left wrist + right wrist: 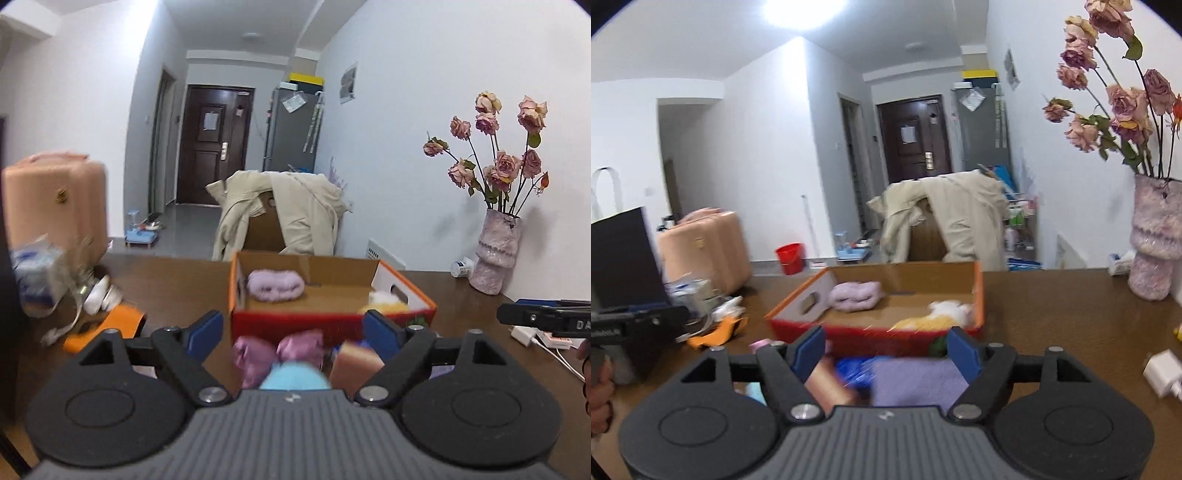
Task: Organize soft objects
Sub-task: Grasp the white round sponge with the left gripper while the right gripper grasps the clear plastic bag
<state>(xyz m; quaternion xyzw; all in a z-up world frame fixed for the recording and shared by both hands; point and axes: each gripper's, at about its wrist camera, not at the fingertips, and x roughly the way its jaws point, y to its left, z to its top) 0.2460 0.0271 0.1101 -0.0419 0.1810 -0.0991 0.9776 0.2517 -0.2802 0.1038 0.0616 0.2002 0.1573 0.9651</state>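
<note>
An orange cardboard box (332,319) (871,334) stands open on the brown table. Inside it lie a fluffy lilac roll (275,285) (855,295) and a yellow and white plush (382,301) (942,315). In front of the box, blurred, are a pink satin bow (277,352) on a light blue round thing (293,378) and a peach block (356,363). My left gripper (293,328) hangs open above them, gripping nothing. My right gripper (886,349) is open too, over a purple cloth (916,384), a blue thing (855,371) and a peach block (829,384).
A pink vase of dried roses (496,251) (1154,254) stands at the back right. A white charger (1161,373) lies on the right. Packets and an orange item (107,328) clutter the left. Behind the table are a coat-draped chair (284,218) and a peach suitcase (55,206).
</note>
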